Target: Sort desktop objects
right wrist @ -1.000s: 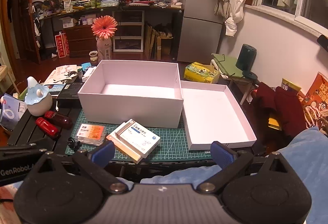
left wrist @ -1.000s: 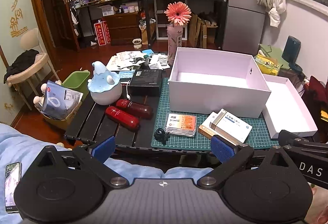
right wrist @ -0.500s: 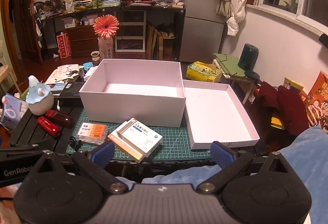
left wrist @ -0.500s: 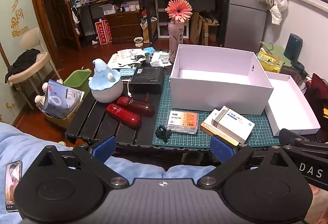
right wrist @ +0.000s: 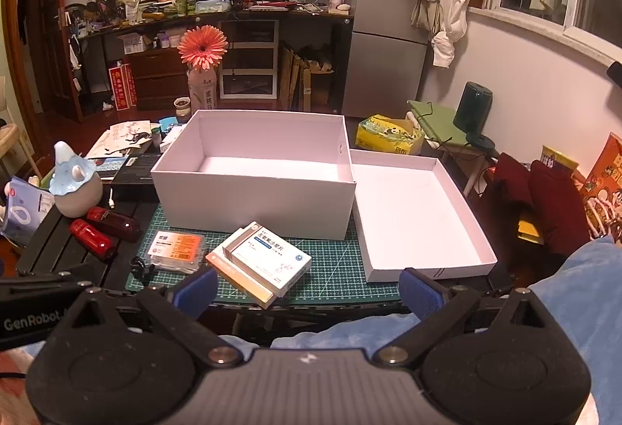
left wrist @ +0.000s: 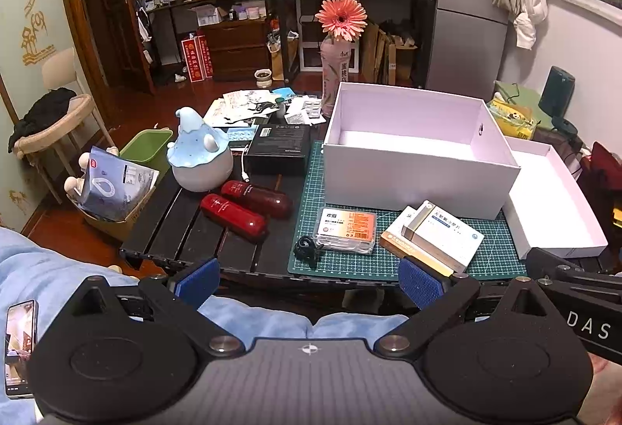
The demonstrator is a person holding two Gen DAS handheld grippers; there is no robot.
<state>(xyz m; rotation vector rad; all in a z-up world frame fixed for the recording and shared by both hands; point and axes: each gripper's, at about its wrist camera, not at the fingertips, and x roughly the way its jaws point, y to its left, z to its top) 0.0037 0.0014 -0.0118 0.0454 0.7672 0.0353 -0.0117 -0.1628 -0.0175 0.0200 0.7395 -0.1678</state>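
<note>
An open white cardboard box [right wrist: 252, 188] stands empty on the green cutting mat [right wrist: 334, 269], its shallow white lid [right wrist: 412, 215] touching its right side. In front of the box lie a white medicine carton [right wrist: 268, 257] stacked on a tan flat box [right wrist: 237, 277], a clear-wrapped orange-and-white packet [right wrist: 177, 250], and a small black clip [left wrist: 307, 250]; two red cylindrical bottles [left wrist: 245, 205] lie on the black slatted table [left wrist: 186, 230] left of the mat. The left gripper [left wrist: 309, 281] and right gripper [right wrist: 307, 287] hover at the table's near edge, fingers spread wide, holding nothing.
</note>
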